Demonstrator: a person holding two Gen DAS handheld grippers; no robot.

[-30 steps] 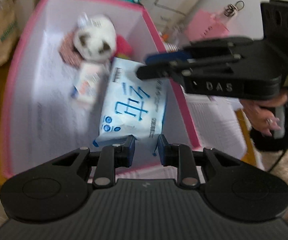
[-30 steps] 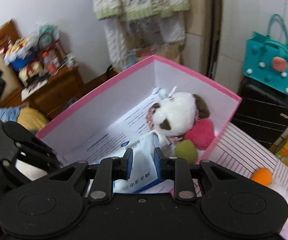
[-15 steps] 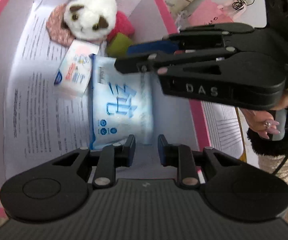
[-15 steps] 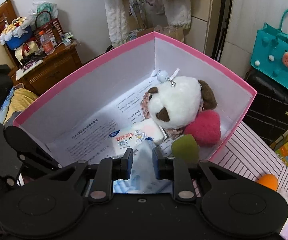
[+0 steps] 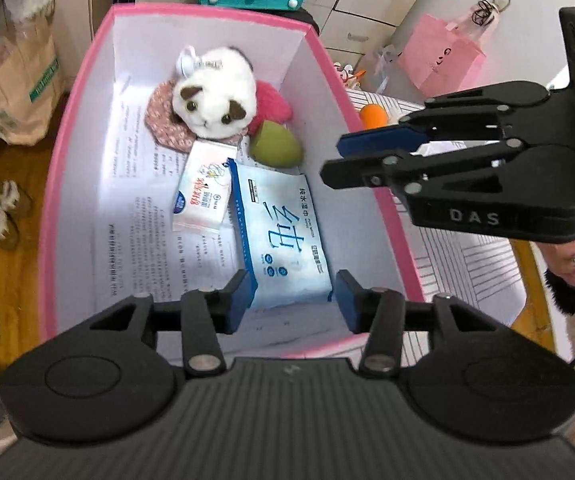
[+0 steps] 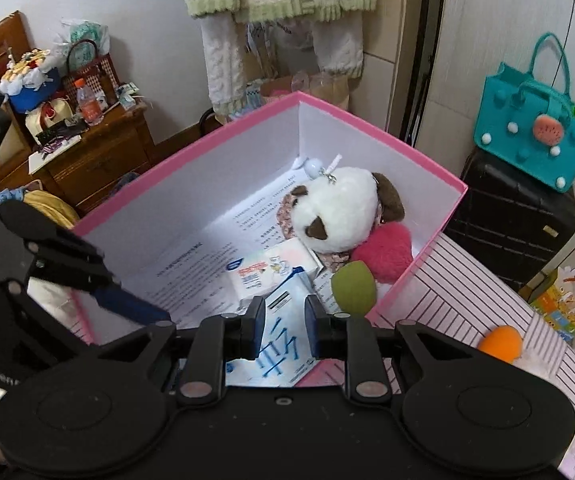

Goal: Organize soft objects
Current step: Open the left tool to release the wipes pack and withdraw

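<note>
In the left wrist view we see the pink box [image 5: 67,184] open below us, printed paper [image 5: 139,208] lining its floor. At its 12 o'clock end lies the white plush [image 5: 215,96], with a patterned pad [image 5: 163,124] under it and a red plush [image 5: 271,102] at its 3 o'clock. A green ball [image 5: 275,146] sits just beside that. A small tissue pack [image 5: 203,192] lies at the centre, touching the blue wipes pack [image 5: 283,240] at its 4 o'clock. Our left gripper [image 5: 293,300] hangs over the box's 6 o'clock end; its jaws are opening, and the wipes pack's near edge lies between them, flat on the box floor, not pressed by the pads. Our right gripper [image 5: 335,162] comes in from 3 o'clock above the box's right wall, its jaws drawn together on nothing. An orange ball [image 5: 373,114] rests on the striped bench [image 5: 471,264] outside the box. In the right wrist view the wipes pack [image 6: 283,344] shows through the narrow gap between the jaws, lying below them.
</note>
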